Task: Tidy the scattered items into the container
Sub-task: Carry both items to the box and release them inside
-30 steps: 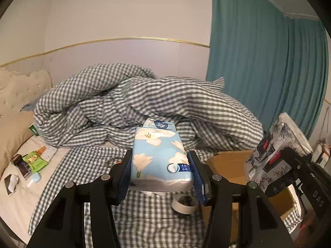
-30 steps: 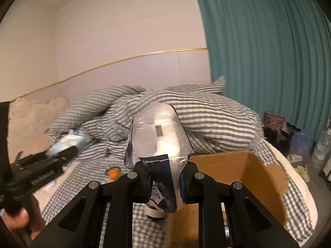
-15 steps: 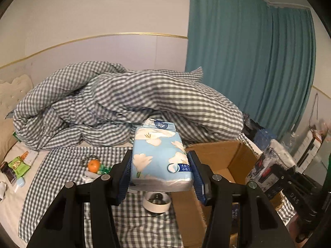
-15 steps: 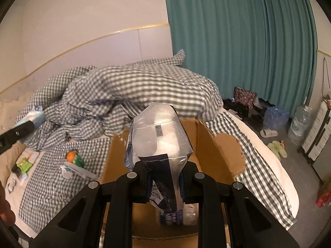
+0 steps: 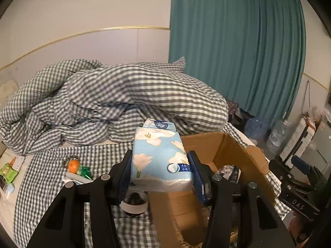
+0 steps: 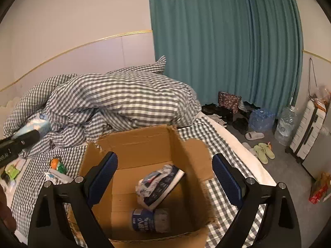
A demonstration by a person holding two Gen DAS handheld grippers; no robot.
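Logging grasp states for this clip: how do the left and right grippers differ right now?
The left gripper is shut on the blue tissue pack; the right gripper stands open with nothing between its fingers, its jaws having just been opening. The left is short of the cardboard box, beside its near wall; the right hangs over the box, above the dark-printed pack lying inside. Both have blue pads and point down toward the bed.

The tissue pack [image 5: 161,157] bears a blue label at its five o'clock corner reading "4" with Chinese characters. The right gripper's [image 5: 298,188] body reads "DAS". Print on the roll [image 6: 150,220] is unreadable.
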